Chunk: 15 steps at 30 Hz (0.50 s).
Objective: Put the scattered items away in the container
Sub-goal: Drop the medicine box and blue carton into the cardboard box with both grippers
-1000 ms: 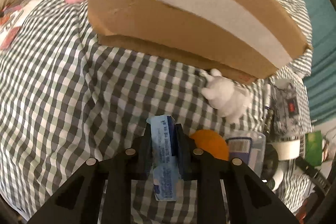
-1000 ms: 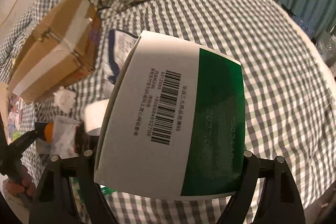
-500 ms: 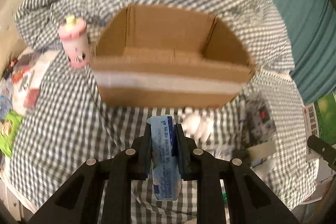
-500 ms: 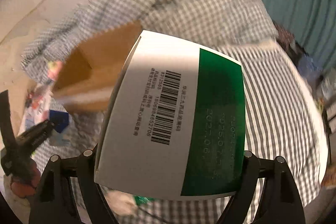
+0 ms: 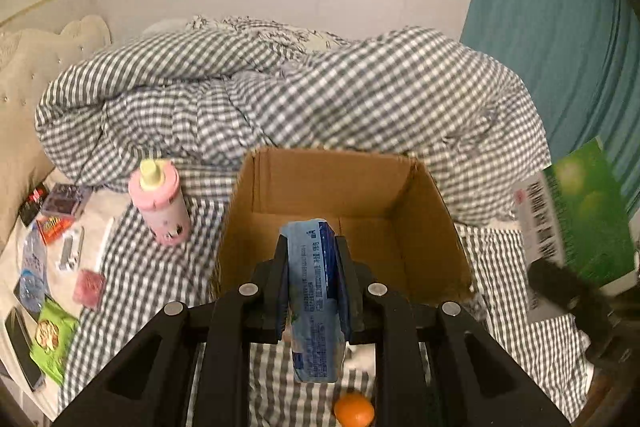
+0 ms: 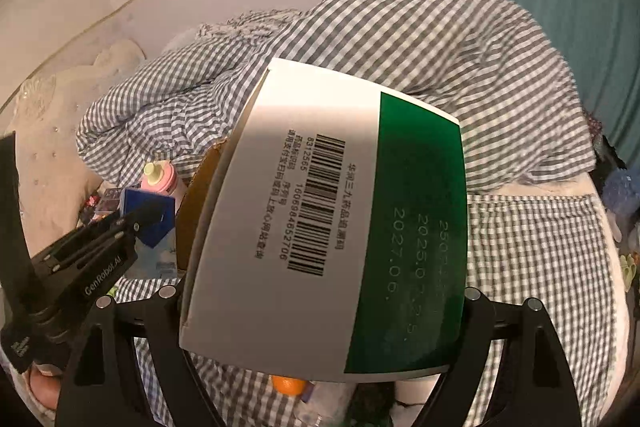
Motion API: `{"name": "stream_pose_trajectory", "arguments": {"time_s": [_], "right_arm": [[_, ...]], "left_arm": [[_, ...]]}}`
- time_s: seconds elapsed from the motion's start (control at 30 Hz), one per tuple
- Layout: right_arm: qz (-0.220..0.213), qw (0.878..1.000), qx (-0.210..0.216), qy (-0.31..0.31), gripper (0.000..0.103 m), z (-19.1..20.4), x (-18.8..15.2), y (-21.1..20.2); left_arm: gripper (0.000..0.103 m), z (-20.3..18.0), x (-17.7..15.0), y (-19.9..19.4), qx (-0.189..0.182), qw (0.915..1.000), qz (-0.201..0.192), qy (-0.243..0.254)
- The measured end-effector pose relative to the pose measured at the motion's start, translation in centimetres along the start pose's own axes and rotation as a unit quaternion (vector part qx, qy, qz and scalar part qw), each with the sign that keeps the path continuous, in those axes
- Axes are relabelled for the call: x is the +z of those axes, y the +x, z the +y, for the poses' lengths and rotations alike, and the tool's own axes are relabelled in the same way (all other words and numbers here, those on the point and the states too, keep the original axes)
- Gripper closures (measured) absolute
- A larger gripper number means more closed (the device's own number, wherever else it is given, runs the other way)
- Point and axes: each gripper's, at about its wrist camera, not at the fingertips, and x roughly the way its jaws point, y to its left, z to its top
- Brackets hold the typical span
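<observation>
Left gripper [image 5: 312, 259] is clamped on a blue packet [image 5: 314, 303], holding it upright between the two fingers, right in front of the open cardboard box [image 5: 340, 187]. From the left wrist camera the packet's top lines up with the box's near edge, so it's at the box but I can't tell if it's over the opening. Right gripper [image 6: 324, 303] has its fingers spread wide around a green and white carton [image 6: 328, 223], barcode side facing the camera, and that carton fills most of the right wrist view. In the left wrist view the same carton sits off to the right of the box, a bit blurred.

The box sits on a grey checked bedsheet [image 5: 160, 267] with its flaps up, and what shows of its inside is bare. A pink bottle [image 5: 160, 203] with a pale yellow cap stands just left of it. An orange [image 5: 354, 409] lies on the sheet below the left gripper. More small stuff is scattered at the far left edge of the bed: a green snack bag [image 5: 52, 343], a small pink packet [image 5: 89, 287], a few other wrappers I can't make out. A rumpled checked duvet [image 5: 320, 99] is piled behind the box.
</observation>
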Motion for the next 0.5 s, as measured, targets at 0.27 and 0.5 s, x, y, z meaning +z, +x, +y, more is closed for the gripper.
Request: {"name": "stream_pose_trajectory", "arguments": {"time_s": [0.27, 0.5], "right_arm": [[0.03, 1.0, -0.008, 0.005, 0.019, -0.3, 0.5, 4.5], [0.02, 0.999, -0.046, -0.002, 0.006, -0.4, 0.5, 5.8]], "left_arm": [[0.083, 0.2, 0.7, 3.7, 0.022, 0.9995, 0.021, 0.008], [0.0, -0.4, 0.1, 6.0, 0.085, 0.9958, 0.025, 0.025]]}}
